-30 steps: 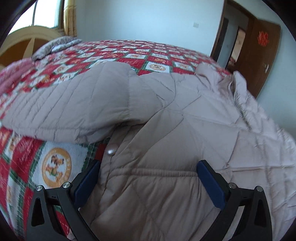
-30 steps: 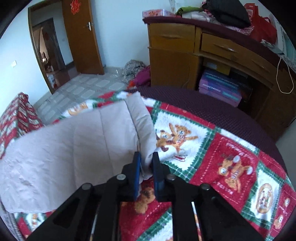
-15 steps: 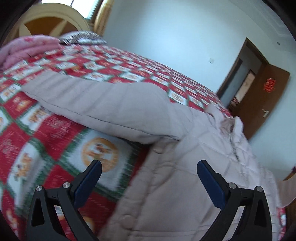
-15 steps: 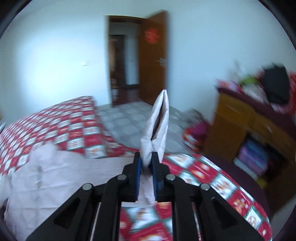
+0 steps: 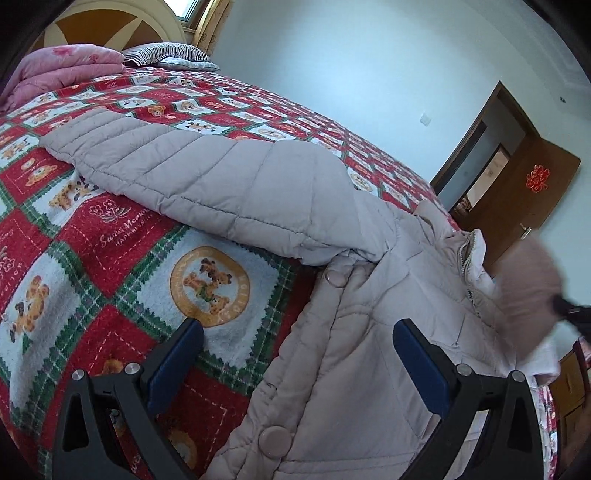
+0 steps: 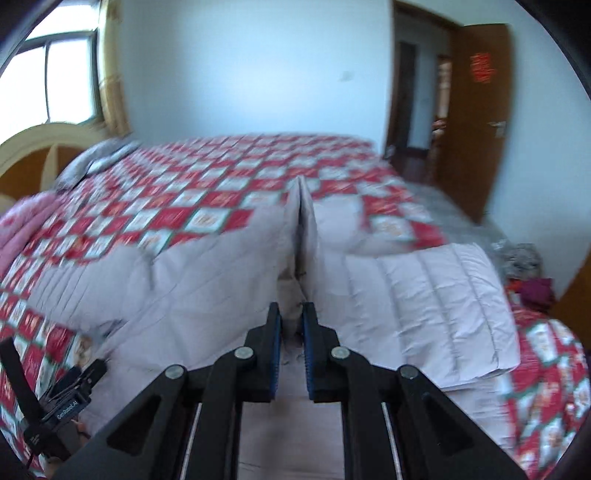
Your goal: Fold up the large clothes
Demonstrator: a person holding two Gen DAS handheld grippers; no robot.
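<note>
Now right hand-held gripper (image 6: 291,325) pinching jacket (image 6: 229,273) fold; left hand-held gripper (image 5: 295,354) wide above its hem

The quilted jacket (image 5: 258,192) is a pale greyish beige with stitched channels and matching round snap buttons, and it lies on a bedspread (image 5: 110,236) chequered in red, white and green plaid bands with brown teddy-bear motifs, one in an orange ring. Each tool, left (image 5: 295,354) and right (image 6: 291,332), has a black frame with blue pads and silver screws. At the bed's head are a pink quilt (image 5: 55,66) and a grey striped pillow (image 5: 166,59) against a cream and brown headboard (image 5: 92,22), with pale blue-white walls and a brown door (image 5: 532,206) bearing a red ornament.
</note>
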